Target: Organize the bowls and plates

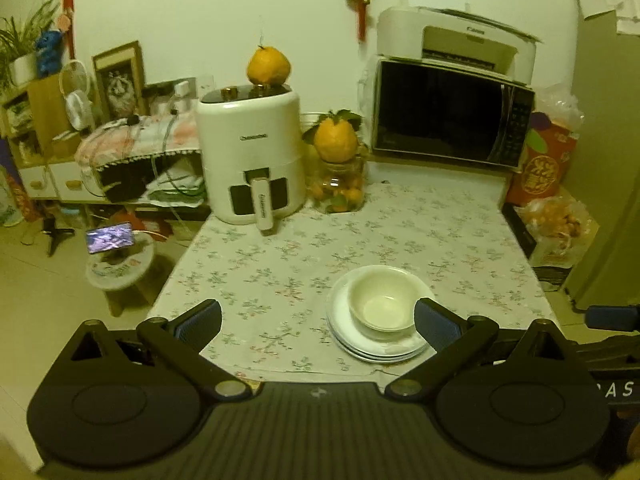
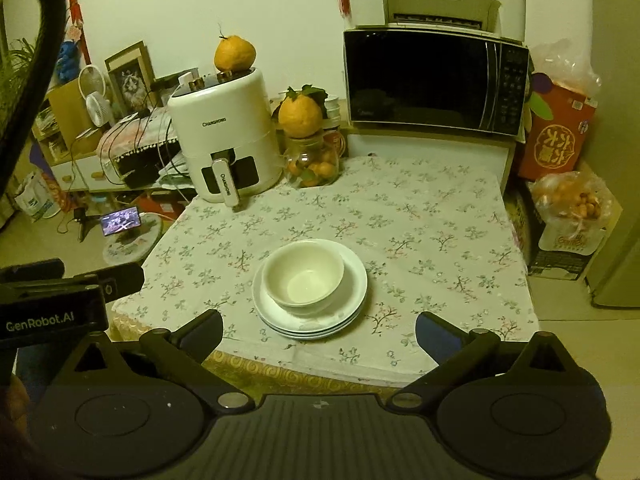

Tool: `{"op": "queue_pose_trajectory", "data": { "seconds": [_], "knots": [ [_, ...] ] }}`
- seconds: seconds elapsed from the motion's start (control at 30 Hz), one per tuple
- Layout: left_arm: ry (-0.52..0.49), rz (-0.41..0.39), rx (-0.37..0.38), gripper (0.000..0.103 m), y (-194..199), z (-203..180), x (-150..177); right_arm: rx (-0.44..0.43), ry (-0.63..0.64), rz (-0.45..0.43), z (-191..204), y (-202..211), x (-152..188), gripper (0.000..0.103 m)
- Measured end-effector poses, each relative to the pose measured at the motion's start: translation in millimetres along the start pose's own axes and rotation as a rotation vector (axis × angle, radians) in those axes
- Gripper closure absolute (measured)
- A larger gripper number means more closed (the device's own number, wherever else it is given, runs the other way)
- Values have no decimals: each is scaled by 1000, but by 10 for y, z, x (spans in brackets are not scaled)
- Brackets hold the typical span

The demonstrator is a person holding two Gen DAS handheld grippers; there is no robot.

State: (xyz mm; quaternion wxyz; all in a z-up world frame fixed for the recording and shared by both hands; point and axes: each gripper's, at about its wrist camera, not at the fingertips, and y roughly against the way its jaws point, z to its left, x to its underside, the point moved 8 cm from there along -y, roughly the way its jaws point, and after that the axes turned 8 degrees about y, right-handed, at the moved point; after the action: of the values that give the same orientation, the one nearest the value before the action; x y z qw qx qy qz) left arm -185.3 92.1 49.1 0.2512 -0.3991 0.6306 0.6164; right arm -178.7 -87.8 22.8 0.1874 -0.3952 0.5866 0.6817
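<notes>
A white bowl (image 1: 382, 298) (image 2: 303, 272) sits inside a stack of white plates (image 1: 376, 350) (image 2: 352, 300) on the floral tablecloth near the table's front edge. My left gripper (image 1: 318, 322) is open and empty; its right fingertip (image 1: 434, 320) overlaps the stack's right rim in the picture, whether it touches I cannot tell. My right gripper (image 2: 320, 332) is also open and empty, hanging just in front of the stack, with the plates above the gap between its fingers. The left gripper's body (image 2: 52, 304) shows at the left of the right wrist view.
At the back of the table (image 1: 460, 232) stand a white air fryer (image 1: 250, 152) with an orange fruit on top, a jar of small oranges (image 1: 340, 188) and a microwave (image 1: 452, 114) with a printer on it. A stool with a phone (image 1: 110, 238) is left of the table.
</notes>
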Motion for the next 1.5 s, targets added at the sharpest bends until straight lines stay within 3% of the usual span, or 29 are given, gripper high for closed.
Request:
{"op": "queue_pose_trajectory", "data": {
  "seconds": [0.33,0.83,1.5],
  "knots": [
    [-16,3,-38,0,-2,-24,7,11,-15,-4,-18,-15,-3,2],
    [-17,64,2,0,-108,-45,53,25,-39,16,-56,-73,21,2],
    [-24,89,12,0,-183,-111,86,35,-59,36,-123,-124,62,2]
  ]
}}
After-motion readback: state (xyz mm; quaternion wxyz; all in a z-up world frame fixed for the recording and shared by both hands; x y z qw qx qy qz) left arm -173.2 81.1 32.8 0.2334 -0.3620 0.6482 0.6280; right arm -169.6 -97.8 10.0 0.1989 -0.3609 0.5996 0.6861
